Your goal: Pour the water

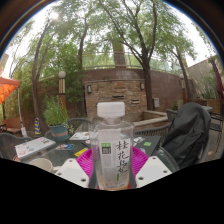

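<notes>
Clear plastic bottle [112, 145], cap on, stands between the gripper [112, 168] fingers on the table [40, 158]. Cannot tell whether they're squeezing it; thin walls, slippery label, so grip mid-body, gently

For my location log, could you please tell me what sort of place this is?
Probably an outdoor patio or courtyard: tall trees overhead, a brick wall behind, and a glass table where the tongs hold a water bottle.

bright daylight glares through the trees [120, 30]; shaded foreground dim, strong fisheye bending at edges, slightly soft throughout.
</notes>
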The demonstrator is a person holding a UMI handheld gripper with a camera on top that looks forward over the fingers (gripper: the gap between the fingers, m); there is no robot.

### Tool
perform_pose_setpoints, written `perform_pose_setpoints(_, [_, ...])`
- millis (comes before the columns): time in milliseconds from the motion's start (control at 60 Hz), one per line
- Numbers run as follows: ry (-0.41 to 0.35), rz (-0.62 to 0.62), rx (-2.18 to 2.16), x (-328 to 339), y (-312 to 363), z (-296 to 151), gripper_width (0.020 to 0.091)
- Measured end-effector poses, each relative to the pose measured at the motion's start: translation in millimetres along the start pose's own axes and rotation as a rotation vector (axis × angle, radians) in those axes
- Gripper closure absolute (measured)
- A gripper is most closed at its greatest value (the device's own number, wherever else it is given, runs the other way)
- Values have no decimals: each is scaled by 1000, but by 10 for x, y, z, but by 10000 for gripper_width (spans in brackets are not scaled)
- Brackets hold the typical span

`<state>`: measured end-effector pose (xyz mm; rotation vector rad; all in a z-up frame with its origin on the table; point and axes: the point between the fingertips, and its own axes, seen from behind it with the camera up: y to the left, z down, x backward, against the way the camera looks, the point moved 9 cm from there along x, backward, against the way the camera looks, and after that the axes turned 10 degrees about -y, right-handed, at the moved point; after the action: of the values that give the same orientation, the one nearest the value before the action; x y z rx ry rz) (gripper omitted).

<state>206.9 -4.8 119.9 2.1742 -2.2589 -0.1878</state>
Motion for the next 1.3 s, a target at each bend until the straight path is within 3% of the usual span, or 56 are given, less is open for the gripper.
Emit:
perform_pose_setpoints(150, [50, -24, 55, -17, 9, 299, 632])
perform_pose_setpoints(183, [18, -27, 65, -18, 42, 295, 635])
perform_pose_setpoints(383, [38, -28, 69, -28, 34, 304, 623])
perform_pose_setpoints(550, [96, -6, 35, 82, 37, 275, 372])
perform_pose_setpoints(617, [82, -13, 17, 248, 48, 152, 266])
perform_pose_setpoints(650, [79, -15, 24, 344, 48, 91, 247])
perform_pose_setpoints(783, [79, -16, 74, 867, 122, -163, 260])
perform_pose_setpoints(950, [135, 61, 141, 1740, 134, -418, 269])
perform_pose_setpoints(1133, [175, 67, 155, 2758, 301, -637, 267])
perform_pose_setpoints(1300, [157, 52, 126, 3348, 381, -812, 263])
